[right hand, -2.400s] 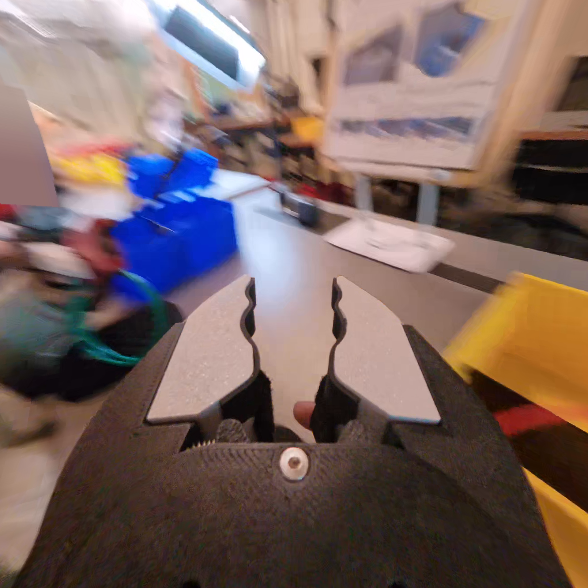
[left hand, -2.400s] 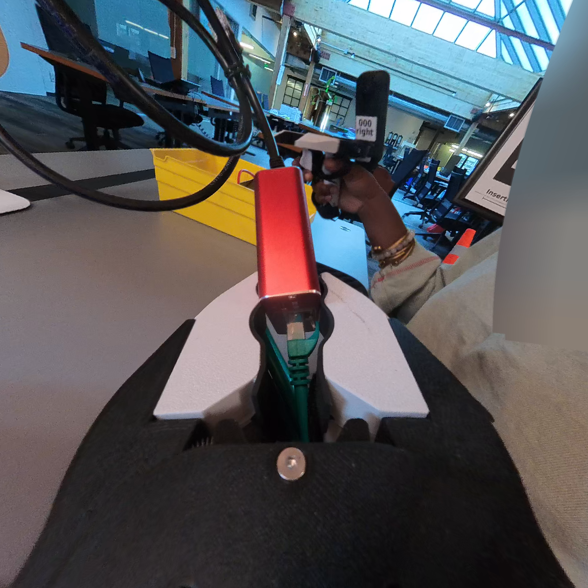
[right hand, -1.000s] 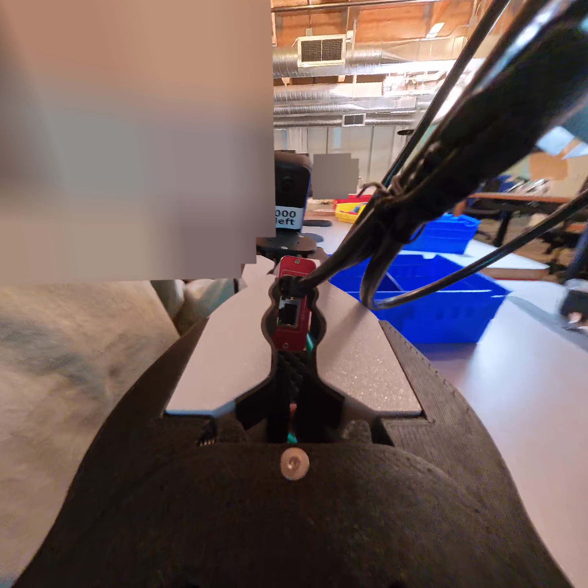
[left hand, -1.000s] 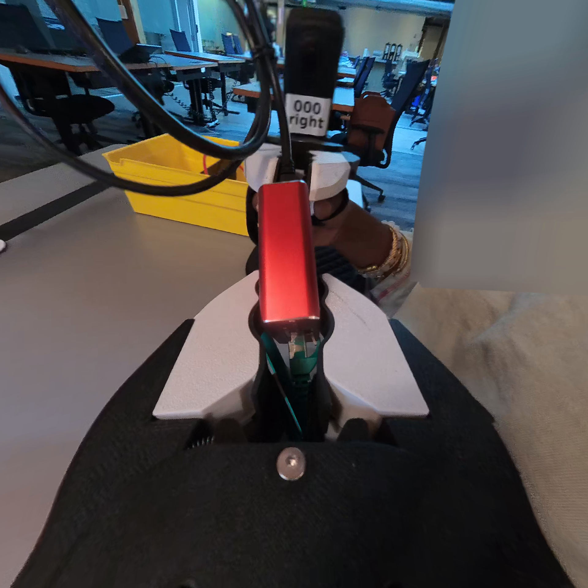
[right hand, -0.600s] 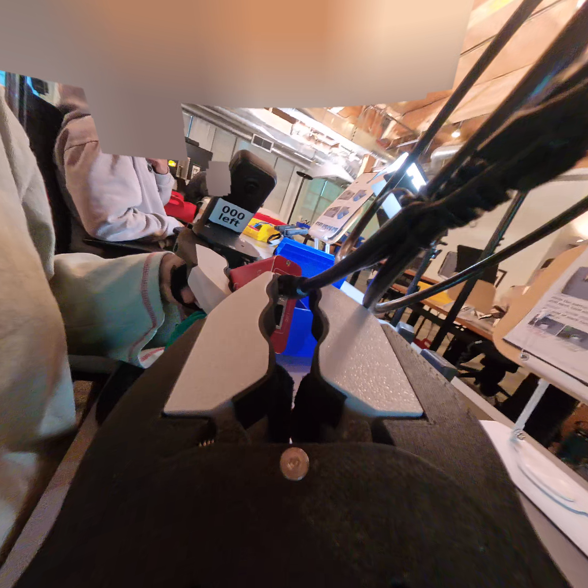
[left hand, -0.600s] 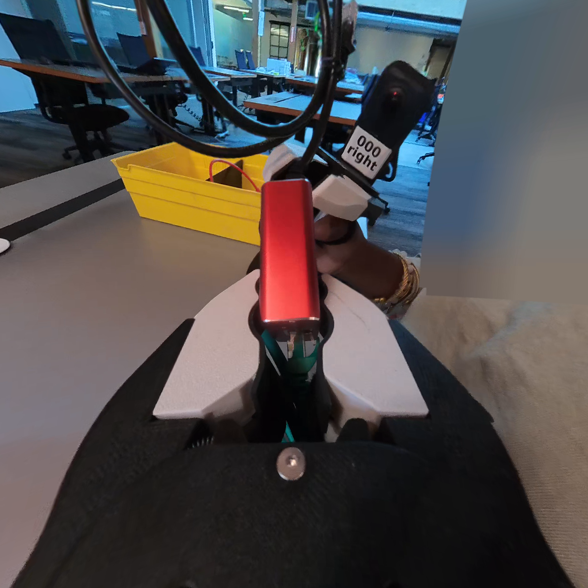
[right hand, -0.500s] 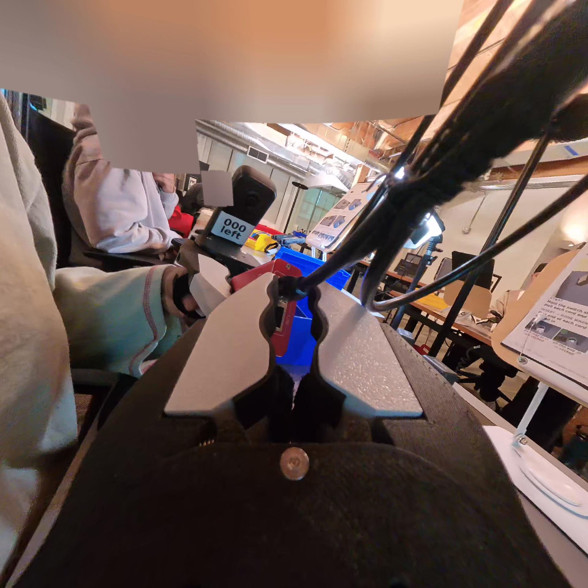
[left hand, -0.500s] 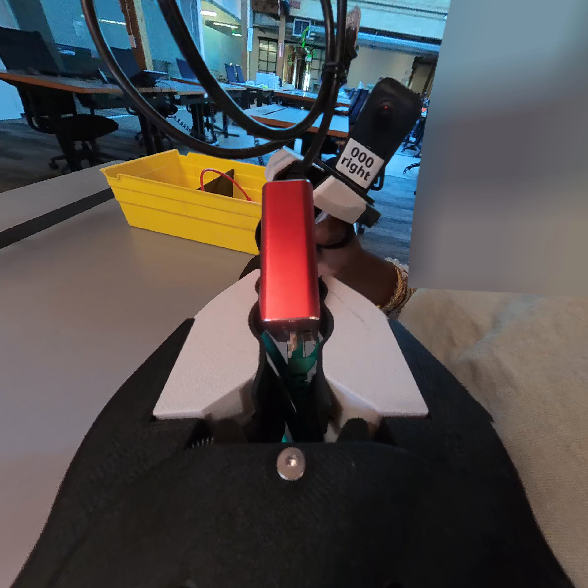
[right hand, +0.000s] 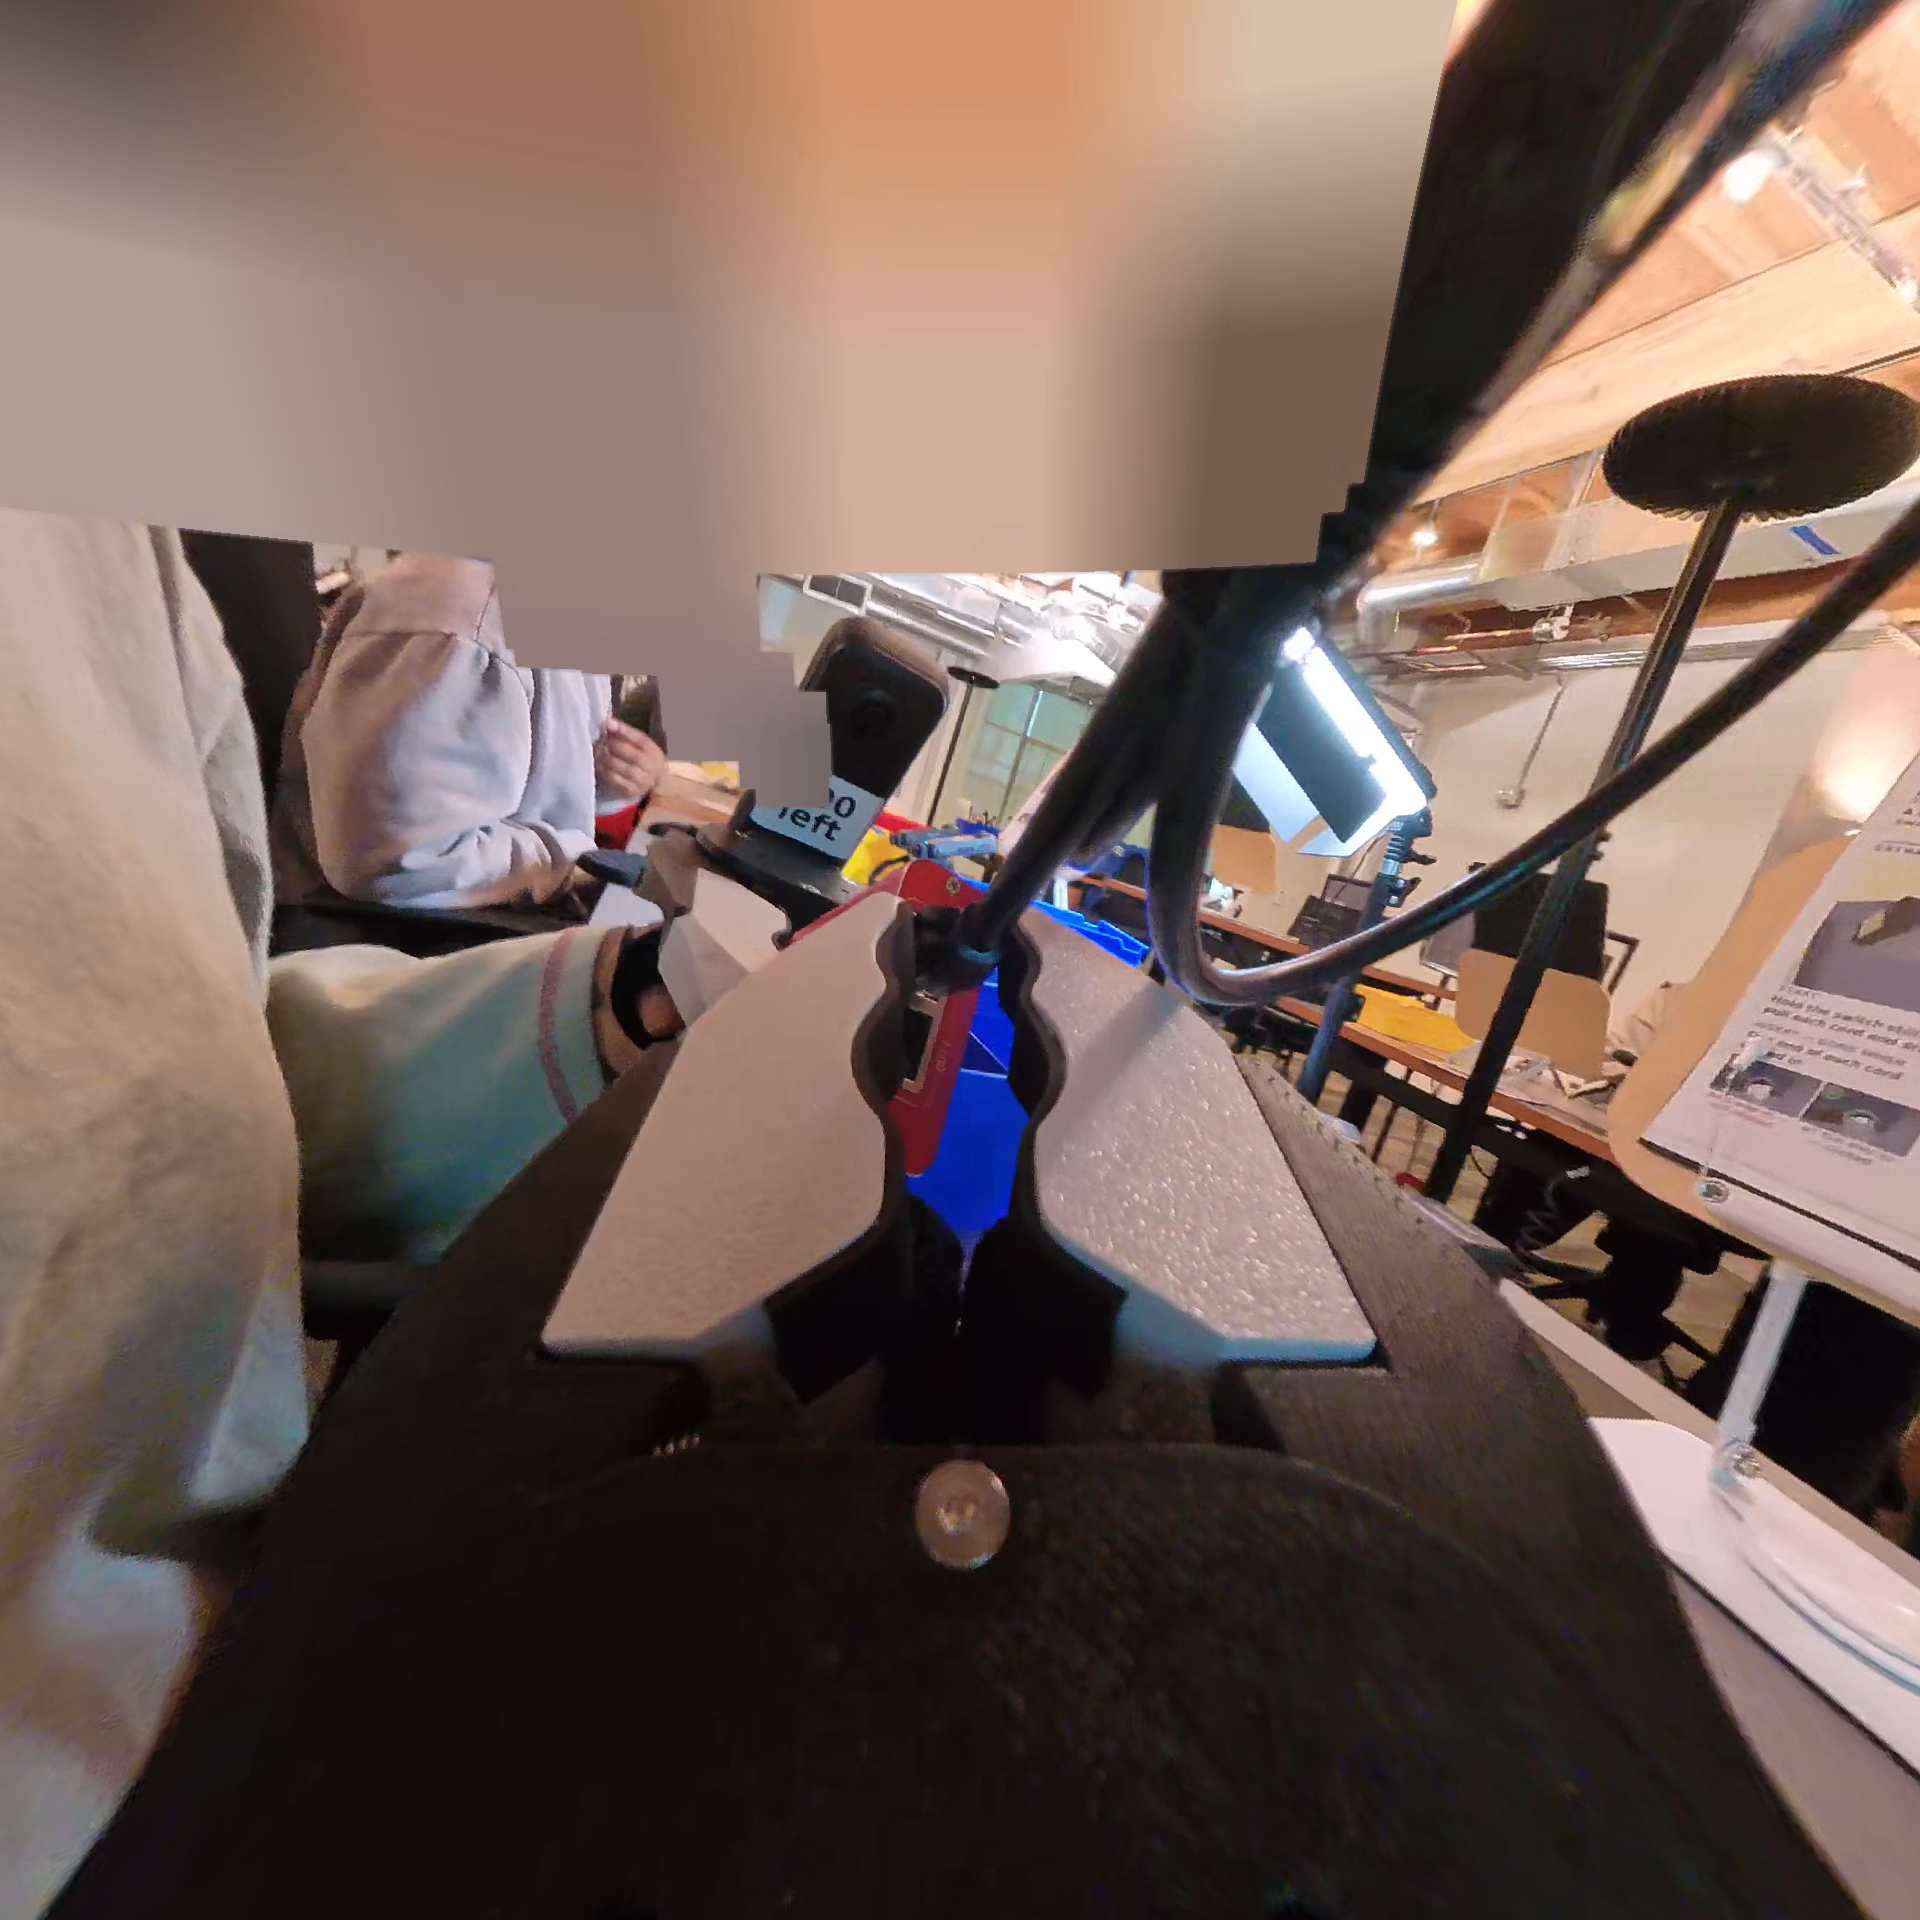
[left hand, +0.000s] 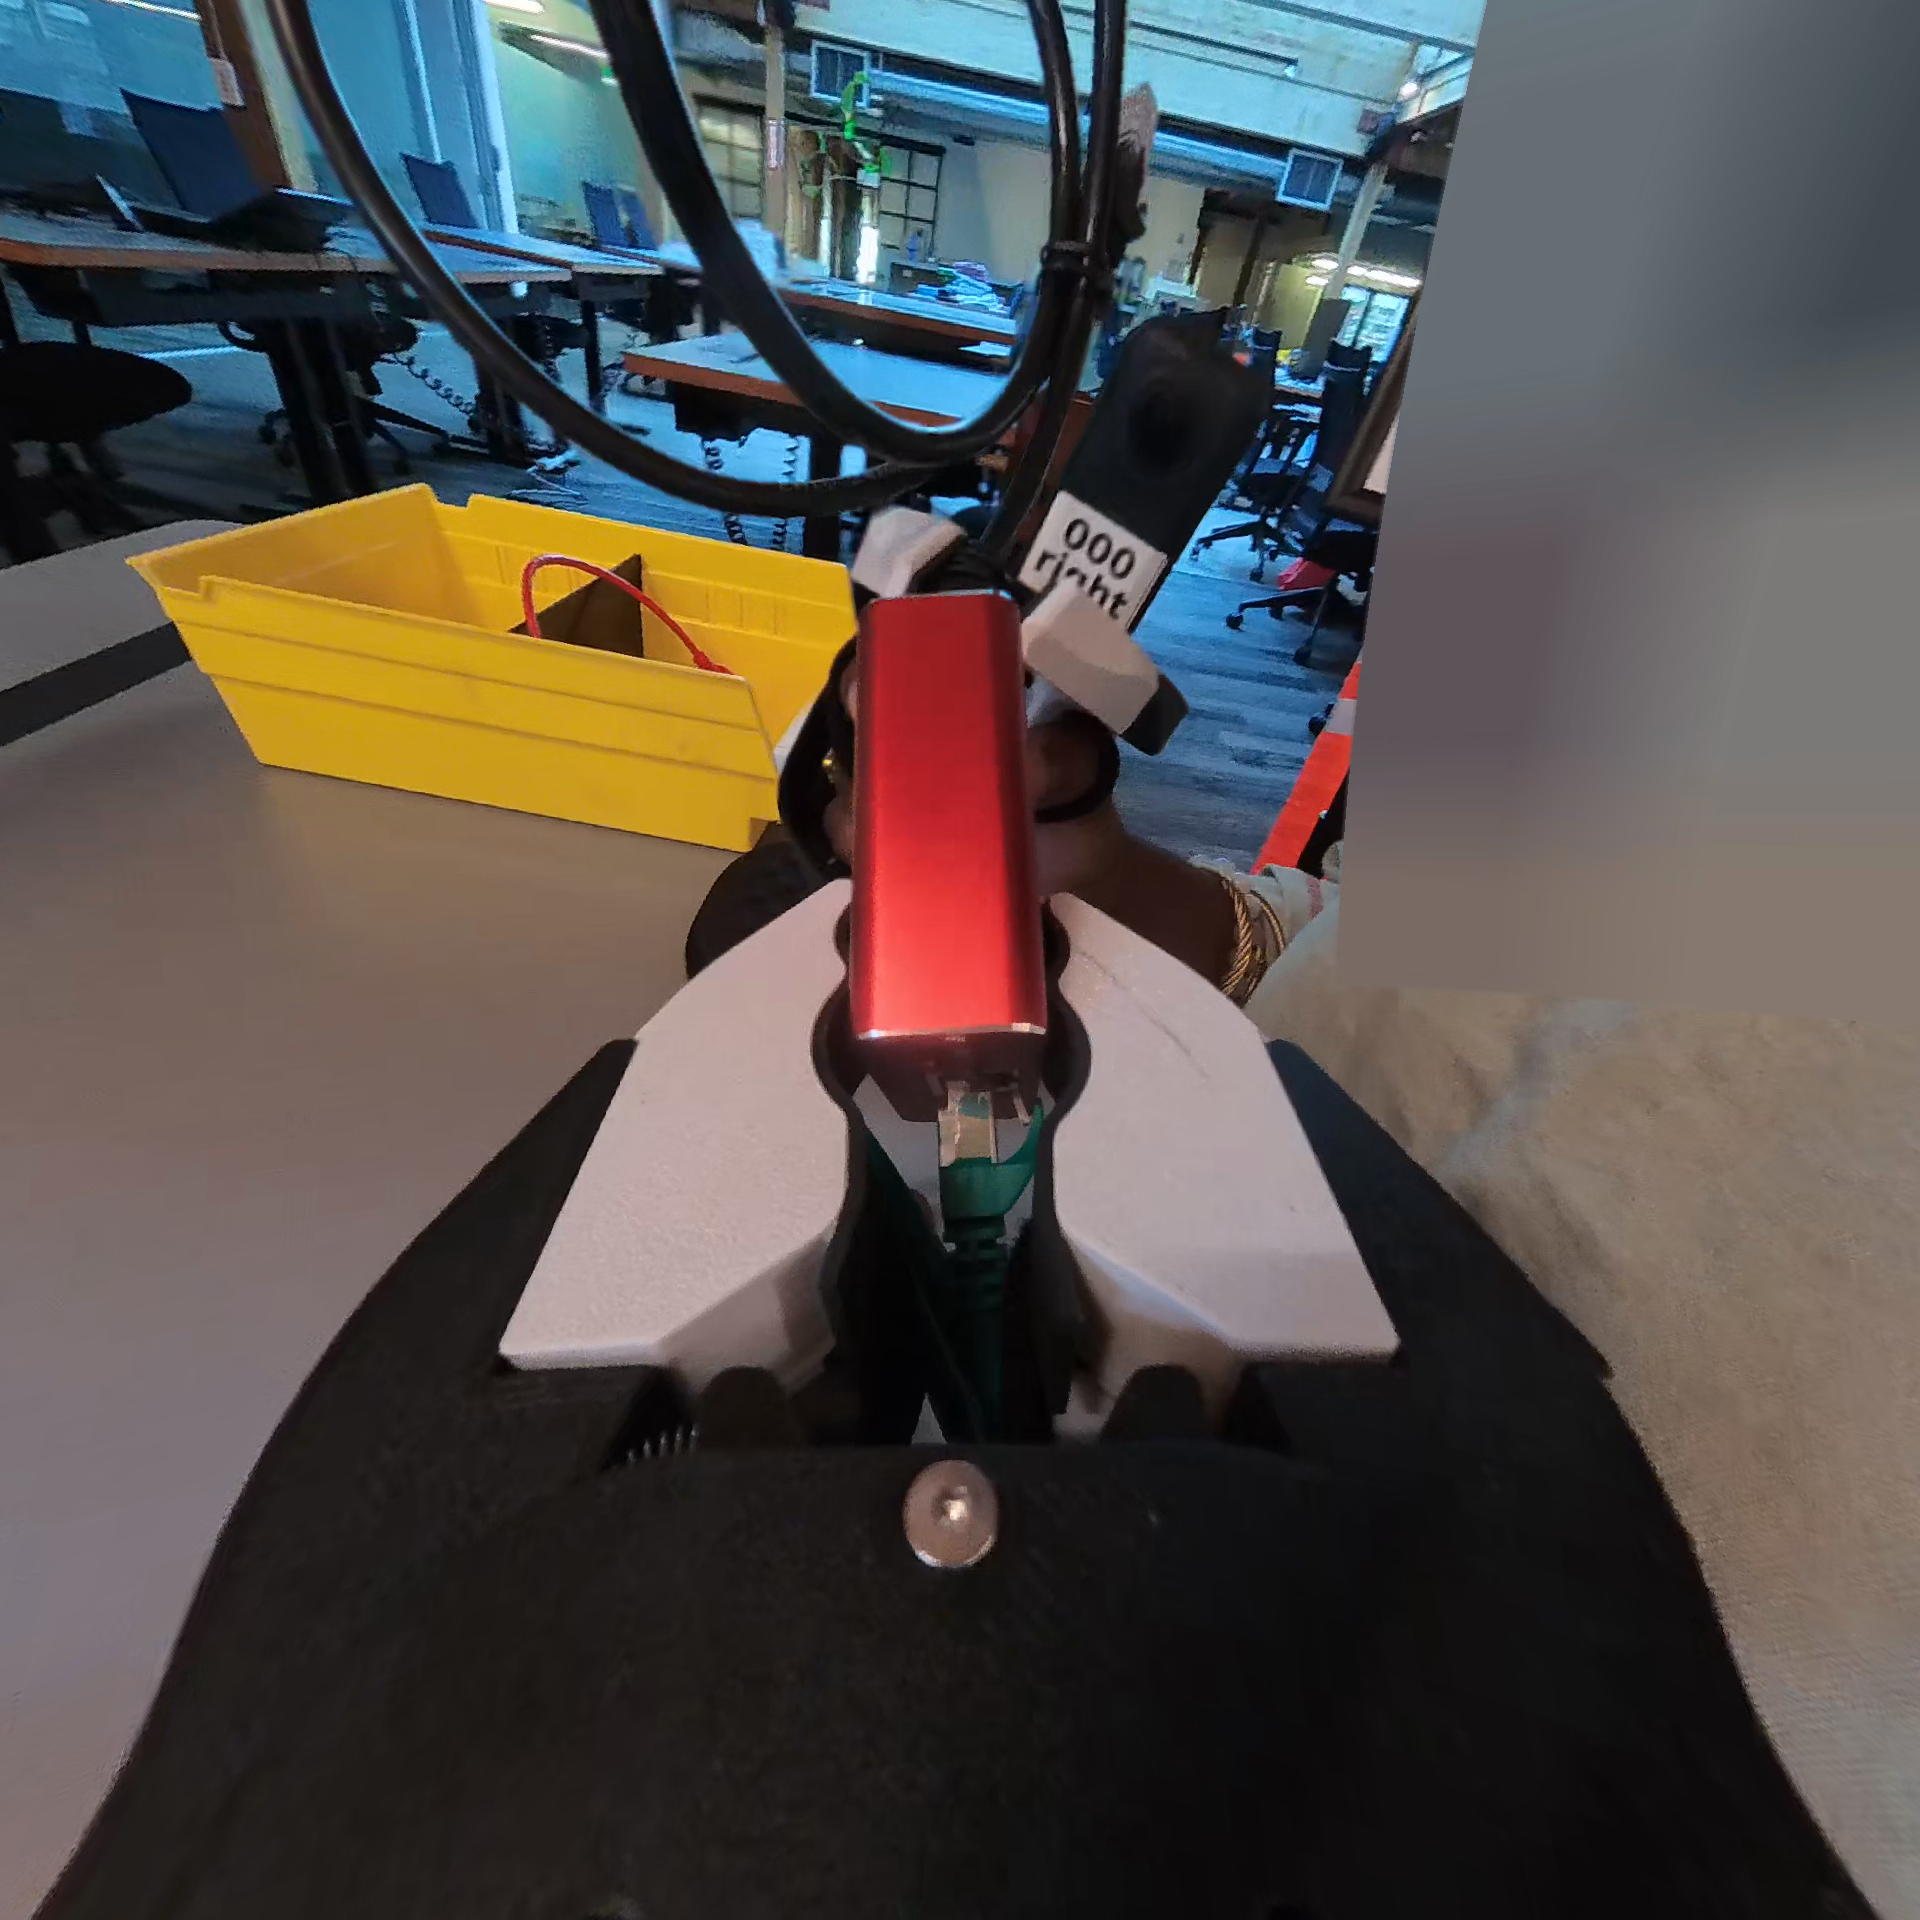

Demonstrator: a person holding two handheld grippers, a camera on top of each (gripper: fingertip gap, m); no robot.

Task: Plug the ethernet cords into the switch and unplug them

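Red switch (left hand: pixel 943 831) was clamped in left claw (left hand: pixel 948 997) w/ green cord (left hand: pixel 977 1184) plugged; black cord (right hand: pixel 982 940) was clamped by right claw (right hand: pixel 951 997).

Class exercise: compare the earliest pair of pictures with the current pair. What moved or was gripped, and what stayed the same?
The right hand-held gripper, open and away from the work at first, swung in and closed on the black cable's plug at the far end of the red switch. Unchanged: the left hand-held gripper holds the switch, the green cable stays plugged in, and the yellow bin sits on the table.
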